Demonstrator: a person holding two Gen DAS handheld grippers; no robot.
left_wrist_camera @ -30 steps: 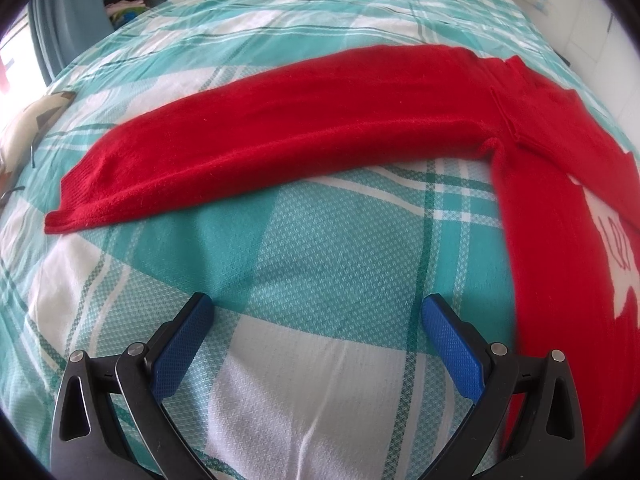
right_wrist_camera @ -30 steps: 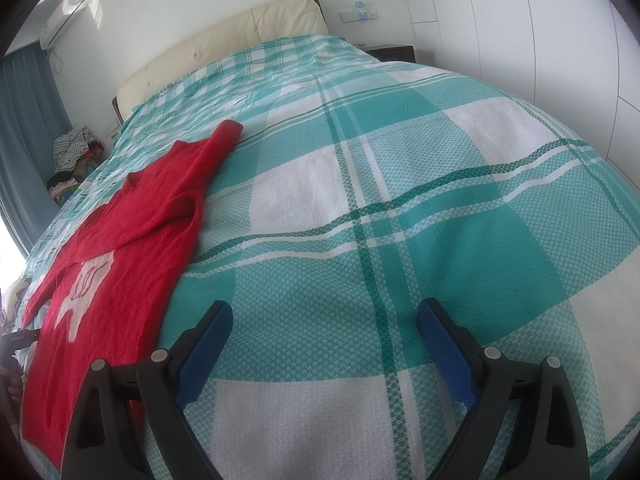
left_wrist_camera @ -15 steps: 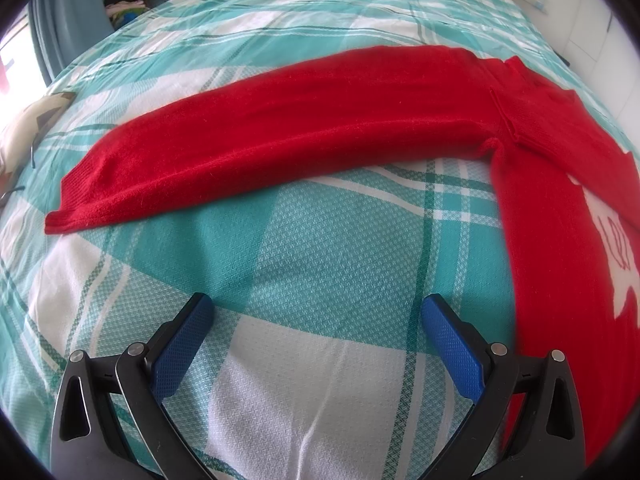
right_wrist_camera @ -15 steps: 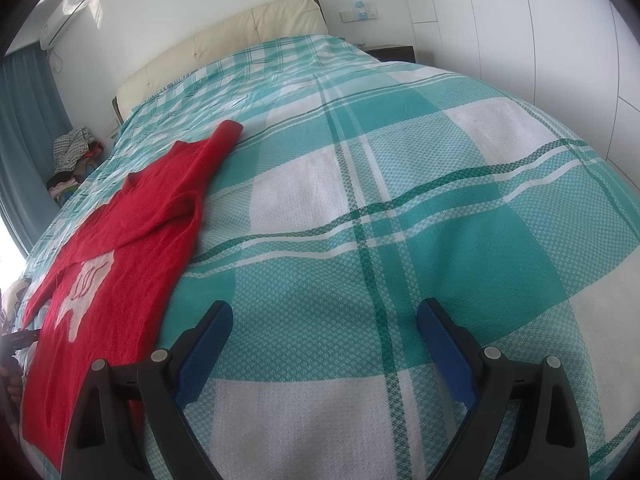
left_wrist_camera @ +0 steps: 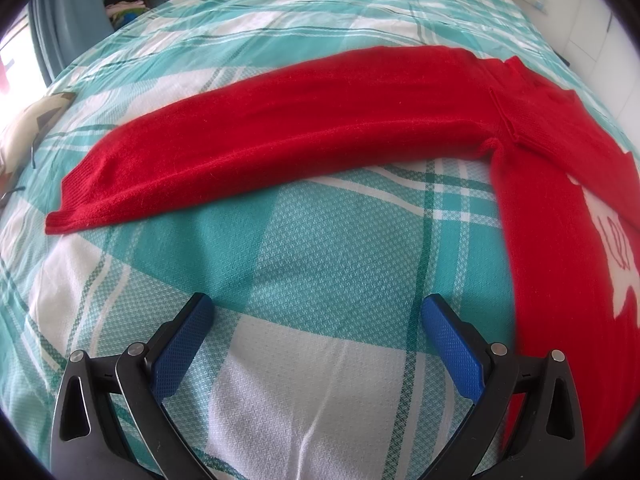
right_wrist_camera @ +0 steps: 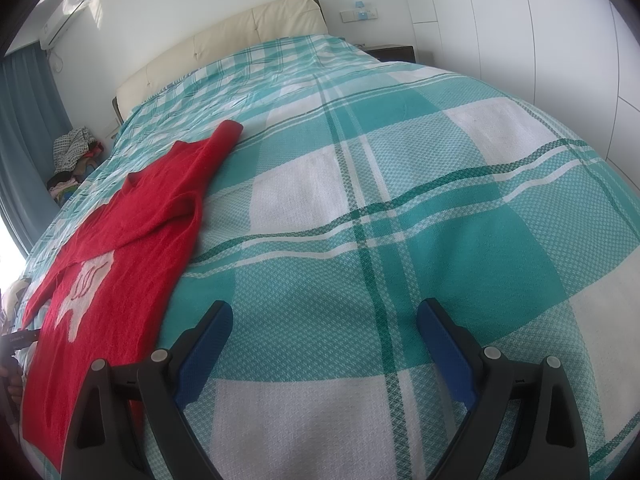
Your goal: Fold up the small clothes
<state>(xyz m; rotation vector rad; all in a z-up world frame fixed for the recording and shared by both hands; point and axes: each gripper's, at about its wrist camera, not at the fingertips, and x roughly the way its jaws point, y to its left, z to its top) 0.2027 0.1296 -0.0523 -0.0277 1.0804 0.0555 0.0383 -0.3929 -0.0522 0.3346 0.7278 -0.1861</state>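
Nothing is shifting between the earlier frames and this one: both tongs are hovering in the same spots over the bed. The left tongs are gaping wide with nothing between the blue pads, sitting over bare plaid bedspread. The red sweater is lying flat on the bed beyond them, one sleeve stretching toward the bed's left edge and the body running down on the right. The right tongs are likewise standing wide open and gripping nothing, with the red sweater lying well off to their left, its white motif facing up. What looks like a clothes pile is sitting beside the bed's far left corner.
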